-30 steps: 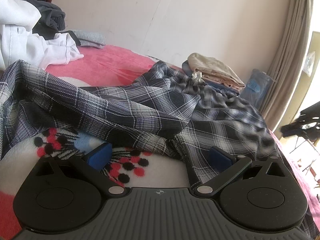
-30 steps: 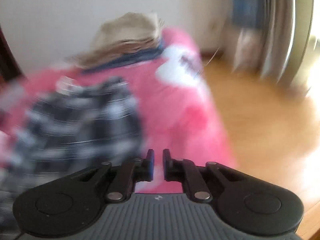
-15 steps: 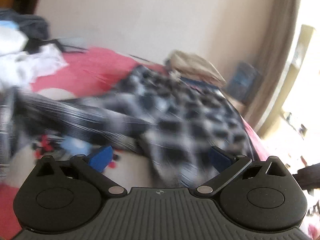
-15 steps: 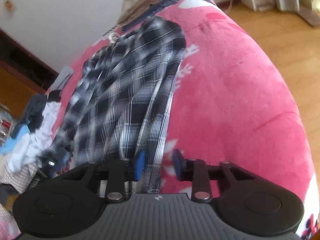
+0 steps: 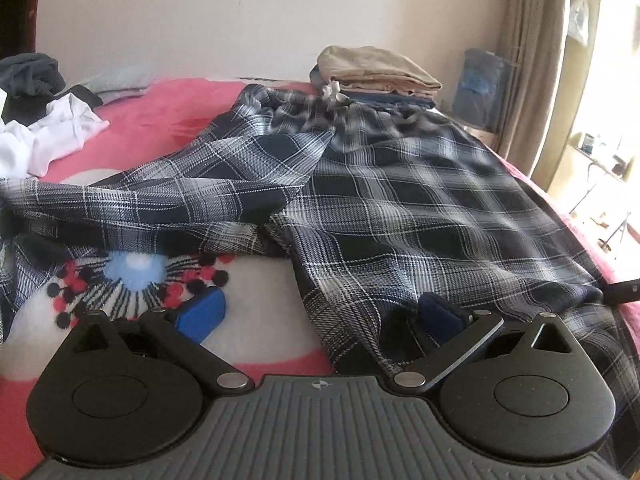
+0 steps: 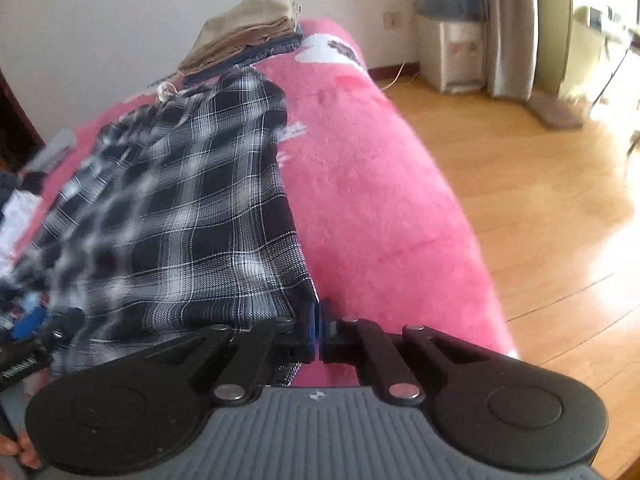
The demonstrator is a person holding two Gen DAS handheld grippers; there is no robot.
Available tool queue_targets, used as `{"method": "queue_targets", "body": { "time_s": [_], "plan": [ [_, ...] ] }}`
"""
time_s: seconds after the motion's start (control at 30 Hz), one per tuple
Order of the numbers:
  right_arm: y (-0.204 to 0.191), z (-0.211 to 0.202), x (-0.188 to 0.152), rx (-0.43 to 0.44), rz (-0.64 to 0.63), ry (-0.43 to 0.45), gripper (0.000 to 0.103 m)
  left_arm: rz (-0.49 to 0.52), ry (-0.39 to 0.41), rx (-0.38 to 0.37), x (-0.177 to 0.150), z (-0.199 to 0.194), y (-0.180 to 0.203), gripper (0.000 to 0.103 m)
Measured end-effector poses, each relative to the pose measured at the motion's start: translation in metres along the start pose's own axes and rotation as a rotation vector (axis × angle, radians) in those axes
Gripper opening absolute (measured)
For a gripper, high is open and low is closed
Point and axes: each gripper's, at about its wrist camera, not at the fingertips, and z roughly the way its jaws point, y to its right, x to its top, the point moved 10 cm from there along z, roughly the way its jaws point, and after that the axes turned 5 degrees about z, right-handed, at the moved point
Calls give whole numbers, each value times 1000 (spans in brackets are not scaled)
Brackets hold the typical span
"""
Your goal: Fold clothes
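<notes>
Black-and-white plaid trousers [image 5: 400, 200] lie spread on a pink patterned blanket [image 5: 140, 120], one leg crumpled to the left. My left gripper [image 5: 320, 314] is open and wide. Its right pad [image 5: 436, 316] rests over the near hem and its left pad [image 5: 200, 312] over bare blanket. In the right wrist view the plaid trousers [image 6: 192, 220] run along the bed's edge. My right gripper [image 6: 319, 328] is shut on their near corner at the hem, and the cloth looks drawn toward it. That gripper's dark tip [image 5: 624, 292] shows at the right of the left wrist view.
A folded pile of beige and navy clothes [image 5: 376, 68] sits at the far end of the bed. Loose white [image 5: 52, 132] and dark garments lie at the left. Past the bed's right edge are a wooden floor [image 6: 540, 200], a water dispenser [image 6: 452, 52] and a curtain.
The right gripper swung over the trousers' near hem and its jaws closed on the corner. The right trouser leg now lies flatter and stretched. The left gripper shifted slightly and stayed open.
</notes>
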Motion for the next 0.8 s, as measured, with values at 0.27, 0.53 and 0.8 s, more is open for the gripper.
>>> {"method": "queue_targets", "body": {
  "time_s": [0.27,0.53,0.8],
  "plan": [
    [8,-6,22,-99,-30,91,1,15,19,15,0,1,3,103],
    [-50,16,87,127,-97,167,2,11,39,9,-1,1,1,103],
    [-131,96,165,219,-229,161,2,-16,72,-17,-2,-1,-1,103]
  ]
}}
